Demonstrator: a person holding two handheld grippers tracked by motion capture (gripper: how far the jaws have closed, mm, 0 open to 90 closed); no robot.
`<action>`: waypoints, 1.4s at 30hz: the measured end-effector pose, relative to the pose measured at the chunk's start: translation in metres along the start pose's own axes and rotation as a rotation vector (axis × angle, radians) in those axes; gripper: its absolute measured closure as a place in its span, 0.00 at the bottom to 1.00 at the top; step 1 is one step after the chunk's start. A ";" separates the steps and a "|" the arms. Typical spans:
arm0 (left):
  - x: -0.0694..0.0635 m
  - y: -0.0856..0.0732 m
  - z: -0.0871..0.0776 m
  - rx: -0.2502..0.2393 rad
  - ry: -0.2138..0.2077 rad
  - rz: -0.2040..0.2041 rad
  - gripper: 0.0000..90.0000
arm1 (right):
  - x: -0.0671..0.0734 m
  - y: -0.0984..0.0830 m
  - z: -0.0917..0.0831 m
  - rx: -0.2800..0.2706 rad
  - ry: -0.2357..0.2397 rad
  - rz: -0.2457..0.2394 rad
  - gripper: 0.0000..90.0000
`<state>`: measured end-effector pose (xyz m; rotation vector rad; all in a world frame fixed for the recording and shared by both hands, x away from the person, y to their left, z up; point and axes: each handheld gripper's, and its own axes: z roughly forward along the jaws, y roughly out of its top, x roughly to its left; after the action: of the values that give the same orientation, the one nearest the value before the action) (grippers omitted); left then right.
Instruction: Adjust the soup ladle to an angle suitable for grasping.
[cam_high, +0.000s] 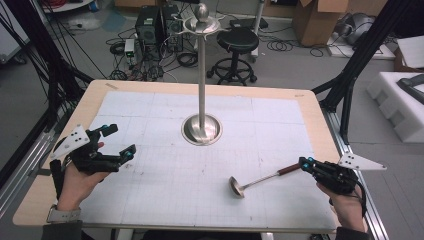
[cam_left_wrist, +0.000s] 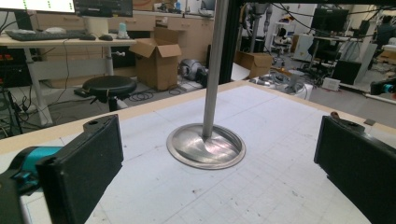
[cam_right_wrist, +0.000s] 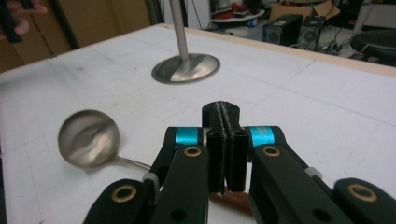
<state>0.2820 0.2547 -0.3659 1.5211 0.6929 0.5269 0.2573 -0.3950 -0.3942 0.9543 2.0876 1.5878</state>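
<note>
High view: right claw (cam_high: 306, 163) clamps the ladle (cam_high: 255, 181) handle; left claw (cam_high: 119, 141) gapes empty.

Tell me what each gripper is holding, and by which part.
The right gripper is shut on the ladle, gripping the brown end of its handle. The left gripper is open and holds nothing.

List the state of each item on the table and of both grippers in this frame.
Stand: upright at table centre, hooks at top bare.
Ladle: held by its handle end, bowl low over the mat.
Right gripper: shut on the ladle's handle.
Left gripper: open, holding nothing, facing the stand.
</note>
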 end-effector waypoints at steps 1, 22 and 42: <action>0.000 0.000 0.000 0.003 0.000 0.001 0.02 | 0.000 0.000 0.000 0.000 0.000 0.000 0.99; 0.001 -0.003 0.003 0.031 -0.002 0.005 0.02 | -0.012 -0.040 0.027 0.212 -0.041 0.077 0.99; 0.000 -0.004 0.001 0.043 0.000 0.004 0.02 | -0.017 -0.044 0.042 0.322 -0.082 0.090 1.00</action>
<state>0.2823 0.2546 -0.3701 1.5633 0.7050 0.5179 0.2827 -0.3838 -0.4506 1.2117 2.3140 1.2490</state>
